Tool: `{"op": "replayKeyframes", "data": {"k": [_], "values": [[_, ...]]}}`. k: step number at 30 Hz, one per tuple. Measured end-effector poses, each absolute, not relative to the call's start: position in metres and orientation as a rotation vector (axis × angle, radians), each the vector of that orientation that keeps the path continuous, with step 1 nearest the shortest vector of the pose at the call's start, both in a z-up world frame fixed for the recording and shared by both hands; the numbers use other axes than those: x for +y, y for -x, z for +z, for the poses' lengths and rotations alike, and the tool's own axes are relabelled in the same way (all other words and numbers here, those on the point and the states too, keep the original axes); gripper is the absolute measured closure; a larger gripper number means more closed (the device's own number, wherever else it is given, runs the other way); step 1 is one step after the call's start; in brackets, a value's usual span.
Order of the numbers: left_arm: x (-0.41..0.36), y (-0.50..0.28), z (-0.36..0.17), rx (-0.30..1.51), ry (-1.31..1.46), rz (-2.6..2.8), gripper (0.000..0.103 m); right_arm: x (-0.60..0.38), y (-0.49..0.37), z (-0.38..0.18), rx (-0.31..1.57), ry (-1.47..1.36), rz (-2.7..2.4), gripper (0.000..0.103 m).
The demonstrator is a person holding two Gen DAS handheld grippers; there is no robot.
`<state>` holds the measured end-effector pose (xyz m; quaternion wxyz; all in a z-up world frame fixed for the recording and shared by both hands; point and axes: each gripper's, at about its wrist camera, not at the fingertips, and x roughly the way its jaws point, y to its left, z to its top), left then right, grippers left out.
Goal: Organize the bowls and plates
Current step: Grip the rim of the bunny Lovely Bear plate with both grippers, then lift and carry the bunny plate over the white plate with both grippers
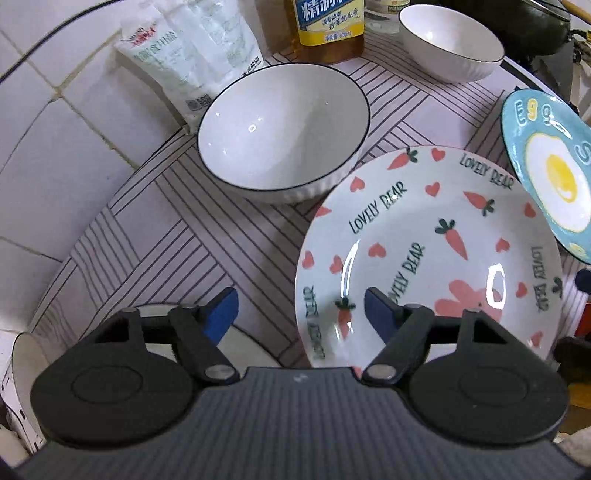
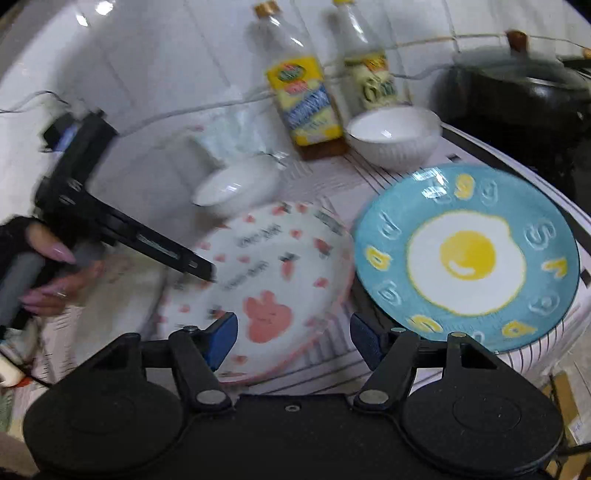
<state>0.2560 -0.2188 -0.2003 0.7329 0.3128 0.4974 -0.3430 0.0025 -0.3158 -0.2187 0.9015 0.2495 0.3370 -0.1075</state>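
White plate (image 1: 428,258) printed "LOVELY BEAR" (carrots, hearts); blue egg plate (image 2: 467,254) beside it. Left gripper (image 1: 301,314) and right gripper (image 2: 293,339): jaws apart, empty.

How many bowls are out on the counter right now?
2. The larger bowl sits beside the carrot-print plate, in front of a white bag. The smaller bowl sits farther back by the oil bottle. Others may be hidden.

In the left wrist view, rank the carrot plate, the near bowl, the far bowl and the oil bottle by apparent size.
1. carrot plate
2. near bowl
3. far bowl, though distance shrinks it
oil bottle: cropped by the frame, unranked.
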Motion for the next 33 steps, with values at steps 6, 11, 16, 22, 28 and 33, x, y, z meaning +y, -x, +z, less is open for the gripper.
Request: {"op": "replayKeyframes", "data": {"k": [6,11,16,22,28,33], "values": [[-0.232,-0.262,-0.209,1.113,-0.691,-0.776,0.056,-0.313,-0.013,-0.23,0.722,-0.533,-0.166,0.056],[-0.234,-0.261,-0.209,1.11,-0.695,-0.831,0.068,-0.319,-0.014,-0.234,0.728,-0.534,-0.183,0.078],[-0.232,-0.262,-0.209,1.114,-0.691,-0.85,0.069,-0.322,-0.016,-0.235,0.738,-0.547,-0.164,0.078],[-0.234,-0.272,-0.211,1.177,-0.609,-0.838,0.069,-0.325,-0.025,-0.239,0.768,-0.579,-0.151,0.078],[-0.241,-0.274,-0.212,1.228,-0.632,-0.845,0.068,-0.332,-0.034,-0.244,0.804,-0.635,-0.137,0.078],[-0.24,-0.279,-0.213,1.29,-0.594,-0.81,0.068,-0.334,-0.039,-0.241,0.841,-0.641,-0.135,0.078]]}}
